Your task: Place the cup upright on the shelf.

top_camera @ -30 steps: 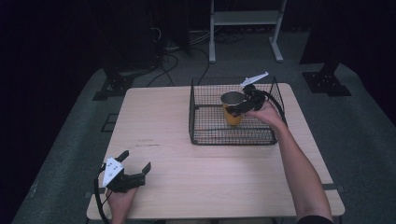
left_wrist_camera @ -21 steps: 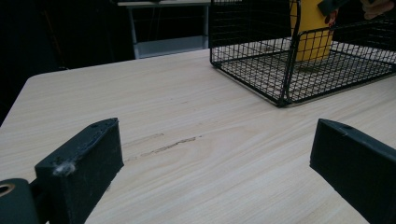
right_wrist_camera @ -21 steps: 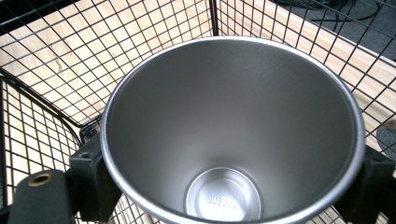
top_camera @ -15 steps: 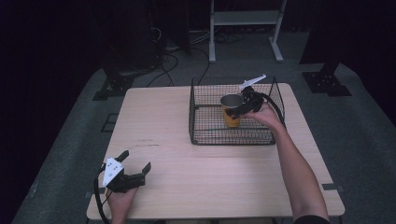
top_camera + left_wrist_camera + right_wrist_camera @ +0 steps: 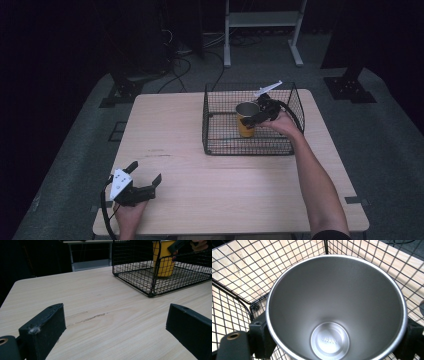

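The right gripper (image 5: 254,119) reaches into the wire basket (image 5: 212,131) on the far right part of the table (image 5: 200,150), and its fingers (image 5: 260,336) press on both sides of the cup (image 5: 246,120), which stands upright in the basket, yellow outside and bare metal inside. The left gripper (image 5: 145,179) rests low at the near left corner of the table, well apart from the basket, and its fingers (image 5: 43,327) are spread wide with nothing between them.
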Demonstrator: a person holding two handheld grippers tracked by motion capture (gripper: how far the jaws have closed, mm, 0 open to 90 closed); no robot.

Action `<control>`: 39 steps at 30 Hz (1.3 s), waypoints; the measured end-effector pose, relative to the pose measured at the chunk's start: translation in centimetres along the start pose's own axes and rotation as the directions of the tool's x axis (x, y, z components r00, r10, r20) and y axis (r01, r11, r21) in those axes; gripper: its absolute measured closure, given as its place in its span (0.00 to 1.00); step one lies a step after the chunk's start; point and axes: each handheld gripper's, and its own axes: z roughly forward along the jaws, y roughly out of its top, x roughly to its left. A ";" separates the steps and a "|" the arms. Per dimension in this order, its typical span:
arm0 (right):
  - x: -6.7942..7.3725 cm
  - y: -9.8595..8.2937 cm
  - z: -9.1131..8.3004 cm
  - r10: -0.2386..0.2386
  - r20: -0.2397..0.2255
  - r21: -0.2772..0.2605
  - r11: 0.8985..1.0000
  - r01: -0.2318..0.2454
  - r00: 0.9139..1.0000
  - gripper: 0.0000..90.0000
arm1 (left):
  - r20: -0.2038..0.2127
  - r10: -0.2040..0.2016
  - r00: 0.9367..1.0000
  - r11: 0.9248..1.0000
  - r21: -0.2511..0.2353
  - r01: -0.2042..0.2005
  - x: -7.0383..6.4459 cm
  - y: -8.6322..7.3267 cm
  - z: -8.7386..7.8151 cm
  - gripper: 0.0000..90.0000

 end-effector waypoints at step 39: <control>1.4 0.6 -0.8 -0.090 0.067 0.013 0.996 0.090 0.994 0.03 | 0.000 0.005 1.000 1.000 0.005 -0.005 0.0 0.0 0.0 0.02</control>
